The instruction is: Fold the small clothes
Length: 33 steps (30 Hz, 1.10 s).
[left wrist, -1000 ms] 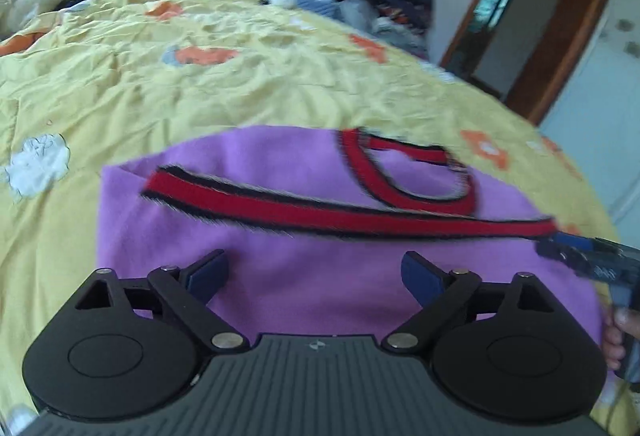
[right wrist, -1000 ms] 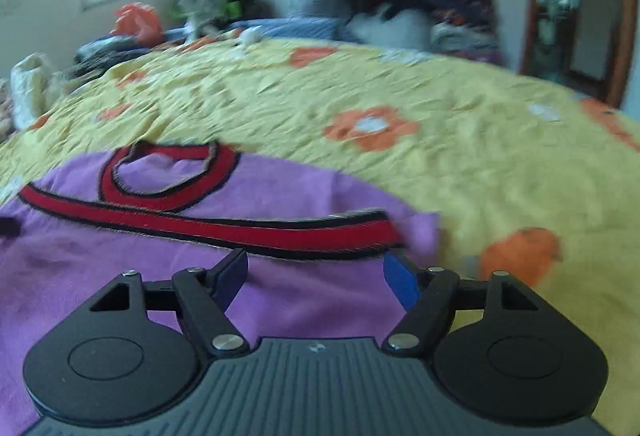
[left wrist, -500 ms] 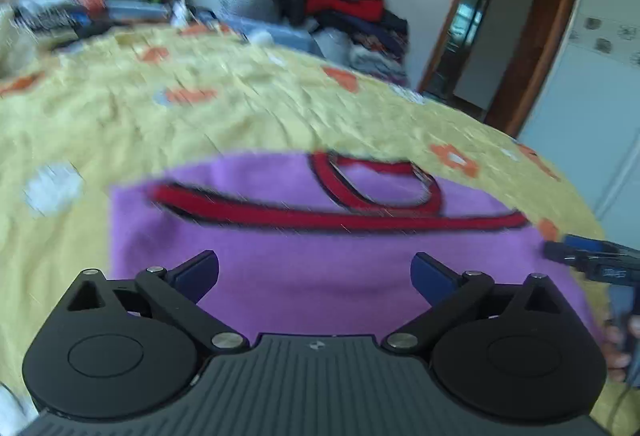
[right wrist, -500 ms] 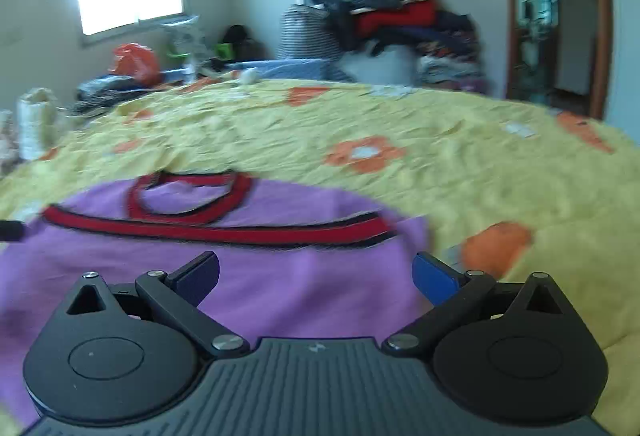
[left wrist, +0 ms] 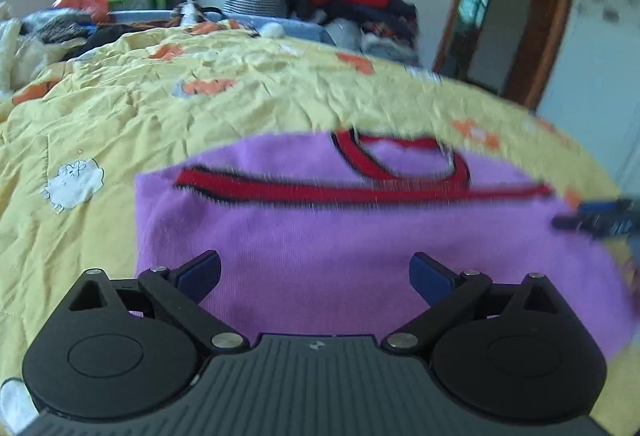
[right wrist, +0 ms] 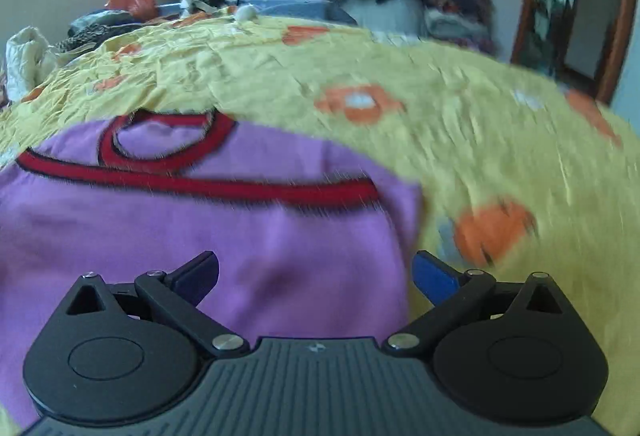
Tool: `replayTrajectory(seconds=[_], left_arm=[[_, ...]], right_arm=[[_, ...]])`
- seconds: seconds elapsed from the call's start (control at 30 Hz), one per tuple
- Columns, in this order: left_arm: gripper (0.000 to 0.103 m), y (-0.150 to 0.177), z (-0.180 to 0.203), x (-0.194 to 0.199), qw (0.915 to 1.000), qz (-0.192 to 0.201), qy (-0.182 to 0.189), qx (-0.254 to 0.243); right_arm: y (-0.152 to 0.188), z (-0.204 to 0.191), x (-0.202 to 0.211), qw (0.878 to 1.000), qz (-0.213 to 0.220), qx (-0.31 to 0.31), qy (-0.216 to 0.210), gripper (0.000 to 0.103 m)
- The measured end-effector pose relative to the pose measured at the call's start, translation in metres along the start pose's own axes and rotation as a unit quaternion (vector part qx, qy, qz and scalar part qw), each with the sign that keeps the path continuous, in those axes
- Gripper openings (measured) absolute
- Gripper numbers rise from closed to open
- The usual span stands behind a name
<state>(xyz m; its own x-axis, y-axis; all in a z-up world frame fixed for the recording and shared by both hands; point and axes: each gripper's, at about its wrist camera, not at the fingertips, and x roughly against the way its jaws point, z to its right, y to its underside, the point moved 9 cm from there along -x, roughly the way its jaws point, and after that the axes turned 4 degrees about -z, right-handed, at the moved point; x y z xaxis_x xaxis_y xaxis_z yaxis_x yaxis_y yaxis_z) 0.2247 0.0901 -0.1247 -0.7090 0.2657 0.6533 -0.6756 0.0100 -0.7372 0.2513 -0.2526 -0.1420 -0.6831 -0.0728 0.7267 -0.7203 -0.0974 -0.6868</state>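
The small purple knitted top with red, black-edged trim (left wrist: 360, 244) lies flat on the bed's yellow flowered quilt (left wrist: 160, 108), and both the left tool (left wrist: 316, 270) and right tool (right wrist: 316, 270) hover over its near part with jaws spread wide and empty, probably ready for a fold.

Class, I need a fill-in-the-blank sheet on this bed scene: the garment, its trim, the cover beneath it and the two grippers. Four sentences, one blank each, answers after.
1. The garment lying flat is ____ in colour.
2. Its neckline trim is ____ with dark edging.
3. It lies on a ____ bedspread with orange flowers.
4. The left gripper and right gripper both have their jaws ____.

Answers: purple; red; yellow; open
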Motion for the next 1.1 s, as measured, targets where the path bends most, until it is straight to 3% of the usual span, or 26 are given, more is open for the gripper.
replayTrajectory(seconds=[0.07, 0.13, 0.17, 0.23, 0.3, 0.33, 0.43, 0.5, 0.53, 0.67, 0.73, 0.77, 0.8, 0.93, 1.0, 1.1], left_arm=[[0.1, -0.015, -0.006, -0.009, 0.9998, 0.003, -0.004, 0.02], [0.1, -0.027, -0.014, -0.028, 0.9994, -0.008, -0.009, 0.034], [0.1, -0.03, -0.019, -0.041, 0.999, -0.021, -0.016, 0.036], [0.098, -0.032, -0.033, -0.062, 0.9976, -0.039, -0.043, 0.037], [0.102, -0.029, -0.041, -0.07, 0.9976, -0.032, -0.062, 0.009], [0.102, -0.028, -0.041, -0.071, 0.9969, -0.034, -0.07, -0.009], [0.103, -0.028, -0.045, -0.069, 0.9959, -0.039, -0.081, -0.01], [0.096, -0.027, -0.042, -0.058, 0.9954, -0.048, -0.083, 0.004], [0.095, -0.025, -0.037, -0.045, 0.9968, -0.044, -0.065, 0.016], [0.1, -0.002, -0.001, 0.005, 0.9996, -0.019, -0.001, 0.022], [0.1, 0.018, 0.016, 0.011, 0.9993, -0.032, 0.015, 0.015], [0.1, 0.029, 0.02, 0.009, 0.9988, -0.045, 0.016, 0.01], [0.098, 0.04, 0.02, 0.006, 0.9984, -0.057, 0.002, 0.001], [0.102, 0.06, 0.01, 0.012, 0.9947, -0.034, -0.053, -0.081], [0.096, 0.06, -0.005, 0.025, 0.9972, -0.043, -0.042, -0.045], [0.099, 0.056, -0.005, 0.061, 0.9995, -0.017, -0.013, -0.024]], right_arm=[[-0.011, -0.012, -0.01, 1.0, 0.022, 0.018, -0.003, 0.103], [-0.017, -0.025, -0.027, 0.999, 0.012, 0.017, -0.048, 0.103], [-0.017, -0.025, -0.036, 0.999, 0.0, 0.009, -0.048, 0.103], [-0.015, -0.017, -0.05, 0.999, -0.005, 0.02, -0.025, 0.103], [-0.012, 0.0, -0.05, 1.0, -0.012, -0.007, -0.021, 0.103], [-0.01, 0.011, -0.048, 1.0, -0.011, -0.015, 0.004, 0.103], [0.001, 0.035, -0.041, 0.998, -0.009, -0.057, 0.028, 0.103], [0.007, 0.04, -0.034, 0.996, -0.016, -0.082, 0.017, 0.103], [0.01, 0.038, -0.022, 0.997, -0.01, -0.081, 0.015, 0.103], [0.023, -0.005, 0.024, 0.999, 0.031, -0.029, -0.021, 0.103], [0.031, -0.03, 0.032, 0.999, 0.037, -0.002, -0.038, 0.103], [0.036, -0.043, 0.031, 0.998, 0.031, 0.027, -0.044, 0.103], [0.046, -0.048, 0.023, 0.998, 0.009, 0.054, -0.015, 0.103], [0.06, -0.017, 0.022, 0.999, 0.0, 0.021, -0.029, 0.103], [0.064, -0.008, 0.032, 1.0, -0.018, -0.001, -0.011, 0.103], [0.068, -0.023, 0.068, 1.0, 0.018, 0.002, -0.018, 0.103]])
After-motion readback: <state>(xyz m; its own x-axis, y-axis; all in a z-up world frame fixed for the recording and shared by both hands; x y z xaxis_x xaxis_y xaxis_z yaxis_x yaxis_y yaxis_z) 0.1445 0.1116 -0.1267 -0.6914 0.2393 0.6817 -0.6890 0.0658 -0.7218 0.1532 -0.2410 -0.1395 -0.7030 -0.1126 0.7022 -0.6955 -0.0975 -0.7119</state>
